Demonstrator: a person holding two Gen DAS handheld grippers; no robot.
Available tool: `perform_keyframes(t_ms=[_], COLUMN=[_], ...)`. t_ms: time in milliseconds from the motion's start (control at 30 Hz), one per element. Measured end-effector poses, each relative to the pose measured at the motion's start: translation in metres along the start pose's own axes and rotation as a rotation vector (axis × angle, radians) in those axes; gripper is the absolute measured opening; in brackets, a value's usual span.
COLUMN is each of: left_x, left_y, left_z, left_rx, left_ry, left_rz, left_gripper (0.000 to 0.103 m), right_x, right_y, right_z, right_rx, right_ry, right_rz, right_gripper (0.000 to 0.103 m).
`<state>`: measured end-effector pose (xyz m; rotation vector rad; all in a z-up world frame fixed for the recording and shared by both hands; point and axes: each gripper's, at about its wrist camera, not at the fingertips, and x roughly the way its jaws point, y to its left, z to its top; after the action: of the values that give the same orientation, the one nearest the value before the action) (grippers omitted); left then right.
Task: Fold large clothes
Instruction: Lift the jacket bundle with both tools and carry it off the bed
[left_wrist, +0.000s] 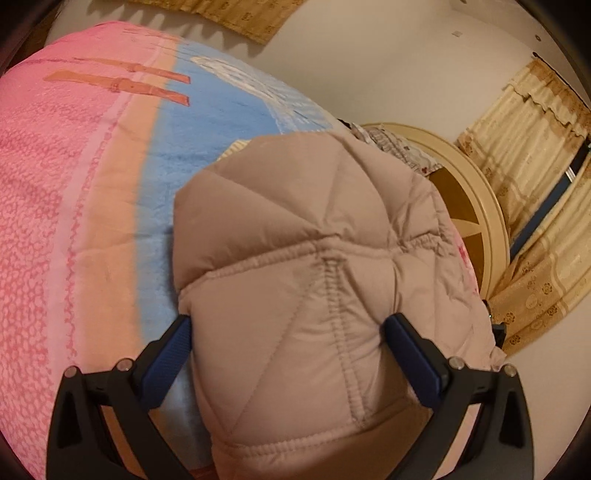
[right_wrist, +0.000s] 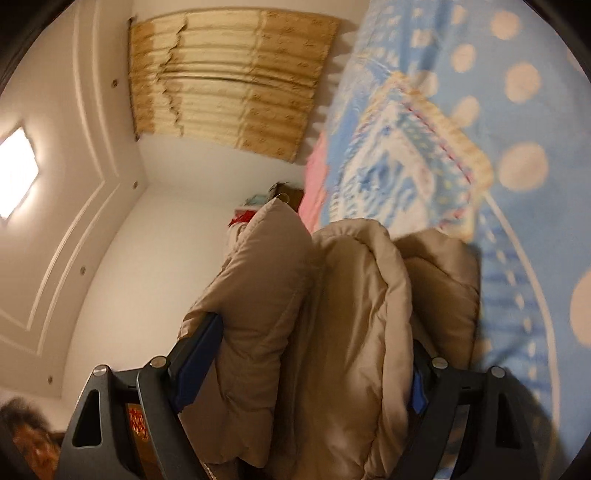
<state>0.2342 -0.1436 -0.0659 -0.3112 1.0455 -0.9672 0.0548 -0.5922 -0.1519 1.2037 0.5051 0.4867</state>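
A beige quilted puffer jacket (left_wrist: 306, 236) lies bunched on the bed blanket (left_wrist: 74, 184). My left gripper (left_wrist: 293, 332) points down at it with jaws spread wide. The padded fabric fills the gap and touches both blue pads (left_wrist: 173, 350). In the right wrist view the jacket (right_wrist: 351, 295) shows as several thick folded layers standing on edge. My right gripper (right_wrist: 314, 332) is rolled sideways and stands wide around those layers. Its left pad (right_wrist: 199, 354) lies along the outer fold, while its other finger is mostly hidden behind the fabric.
The blanket is pink, peach and blue, with pale dots in the right wrist view (right_wrist: 517, 110). A round cream headboard (left_wrist: 480, 206) stands behind the jacket. Gold curtains (left_wrist: 535, 147) hang on the white walls. A ceiling light (right_wrist: 14, 173) glows at the left.
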Motion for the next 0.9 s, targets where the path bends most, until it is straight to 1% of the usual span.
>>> perform_keyframes(t_ms=[67,100,133,167,200,233,300,367,400,500,533,567,600,633,733,800,867,900], left_x=[-0.004,-0.003,-0.003,-0.003,-0.003,-0.005,-0.003,-0.001,0.001,0.005,0.006,0.007,0.007,0.009,0.015,0.017,0.017,0.016], left_y=[0.001,0.002,0.002,0.005,0.004,0.004,-0.002,-0.007,-0.013,-0.023,-0.024,-0.024,-0.022,-0.020,-0.022,-0.033,-0.049,-0.059], left_z=[0.000,0.000,0.001,0.002,0.002,0.001,0.001,0.001,0.001,0.001,0.002,0.002,0.000,-0.001,-0.007,-0.010,-0.015,-0.018], left_rx=[0.004,0.009,0.014,0.020,0.025,0.030,0.044,0.056,0.070,0.105,0.112,0.119,0.123,0.124,0.134,0.166,0.214,0.253], left_ry=[0.001,0.002,0.003,0.003,0.003,0.003,0.001,0.000,0.002,0.015,0.021,0.025,0.025,0.021,0.000,-0.027,-0.050,-0.066], left_rz=[-0.014,-0.018,-0.018,-0.017,-0.013,-0.007,0.013,0.035,0.050,0.082,0.090,0.098,0.108,0.119,0.138,0.199,0.265,0.309], left_gripper=[0.103,0.103,0.103,0.103,0.103,0.103,0.103,0.103,0.103,0.103,0.103,0.103,0.103,0.103,0.103,0.103,0.098,0.092], right_x=[-0.004,-0.013,-0.019,-0.024,-0.028,-0.030,-0.029,-0.021,-0.011,0.033,0.053,0.072,0.090,0.097,0.099,0.101,0.105,0.107], right_y=[-0.004,-0.008,-0.010,-0.013,-0.016,-0.018,-0.011,-0.001,0.006,0.031,0.039,0.042,0.039,0.036,0.025,0.026,0.026,0.029], right_z=[-0.002,-0.005,-0.008,-0.012,-0.016,-0.018,-0.018,-0.014,-0.010,-0.001,0.000,-0.003,-0.005,-0.006,-0.004,-0.007,-0.008,-0.011], right_rx=[0.016,0.035,0.046,0.053,0.050,0.048,0.031,-0.021,-0.058,-0.163,-0.221,-0.260,-0.282,-0.279,-0.245,-0.245,-0.261,-0.271], right_ry=[-0.020,-0.046,-0.062,-0.073,-0.066,-0.055,-0.050,-0.015,0.015,0.130,0.177,0.232,0.289,0.297,0.259,0.256,0.270,0.277], right_rz=[0.047,0.104,0.131,0.139,0.098,0.076,0.079,0.022,-0.025,-0.132,-0.214,-0.327,-0.404,-0.404,-0.353,-0.373,-0.395,-0.409], right_gripper=[0.085,0.085,0.086,0.090,0.090,0.090,0.090,0.091,0.091,0.092,0.095,0.101,0.102,0.102,0.102,0.102,0.102,0.101])
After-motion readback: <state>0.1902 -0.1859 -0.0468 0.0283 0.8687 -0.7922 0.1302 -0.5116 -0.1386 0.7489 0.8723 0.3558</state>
